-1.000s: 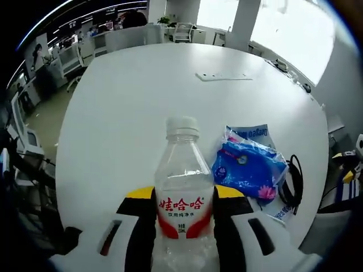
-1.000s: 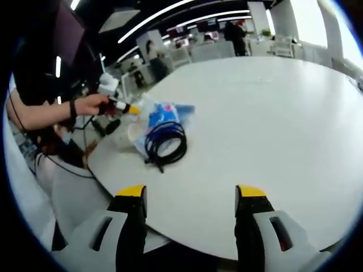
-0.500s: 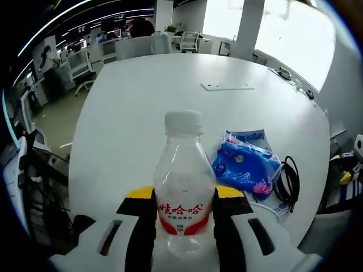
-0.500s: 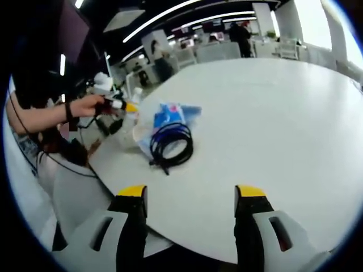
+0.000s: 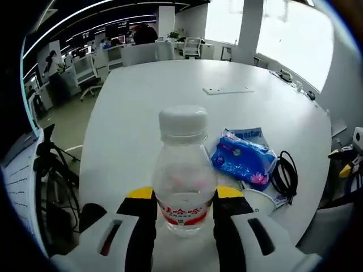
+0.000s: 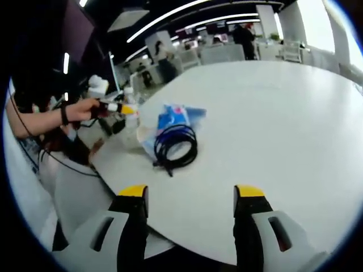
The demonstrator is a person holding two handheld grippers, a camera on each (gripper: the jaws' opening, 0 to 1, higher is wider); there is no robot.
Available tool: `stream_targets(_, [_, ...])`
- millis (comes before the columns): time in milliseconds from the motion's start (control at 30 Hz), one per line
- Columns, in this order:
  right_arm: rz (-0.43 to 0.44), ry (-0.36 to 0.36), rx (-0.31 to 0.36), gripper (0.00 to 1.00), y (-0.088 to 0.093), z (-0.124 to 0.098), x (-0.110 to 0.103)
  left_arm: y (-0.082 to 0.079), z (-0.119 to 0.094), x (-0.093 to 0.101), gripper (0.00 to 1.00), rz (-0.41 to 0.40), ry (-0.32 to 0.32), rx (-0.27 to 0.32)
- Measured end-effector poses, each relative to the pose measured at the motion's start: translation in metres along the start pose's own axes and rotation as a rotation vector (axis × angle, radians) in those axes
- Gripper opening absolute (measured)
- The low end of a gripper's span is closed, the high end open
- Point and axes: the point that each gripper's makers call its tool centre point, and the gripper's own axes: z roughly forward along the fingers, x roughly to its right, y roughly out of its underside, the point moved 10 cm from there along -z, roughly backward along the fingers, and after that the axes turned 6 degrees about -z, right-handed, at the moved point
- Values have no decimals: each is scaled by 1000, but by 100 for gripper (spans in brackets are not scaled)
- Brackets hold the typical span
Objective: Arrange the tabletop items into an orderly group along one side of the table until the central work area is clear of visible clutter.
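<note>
Left gripper [image 5: 183, 199]: jaws clamped on an upright water bottle [image 5: 183, 170] near the table [image 5: 153, 96] edge.
Right gripper [image 6: 191, 195]: jaws apart, holding nothing.
Beside bottle: blue tissue pack [image 5: 244, 160], black cable coil [image 6: 175, 145].

Bright window glare, soft focus — fisheye-warped edges

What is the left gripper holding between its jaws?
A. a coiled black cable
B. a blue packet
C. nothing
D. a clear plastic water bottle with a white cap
D: in the left gripper view the left gripper has its jaws closed on the water bottle, while the blue packet and black cable lie on the table.
</note>
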Motion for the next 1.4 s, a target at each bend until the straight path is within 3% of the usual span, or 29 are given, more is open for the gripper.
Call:
stream_targets(367, [-3, 2, 11, 59, -1, -2, -2, 22, -12, 4, 37, 39, -37, 27])
stream_targets(833, [0, 8, 12, 59, -2, -6, -3, 24, -13, 9, 37, 54, -54, 44])
stream_targets(1333, [-13, 1, -5, 59, -2, -4, -8, 19, -15, -5, 38, 160, 113, 71])
stream_targets(1400, [-10, 3, -5, 58, -2, -4, -8, 18, -13, -8, 38, 176, 138, 55])
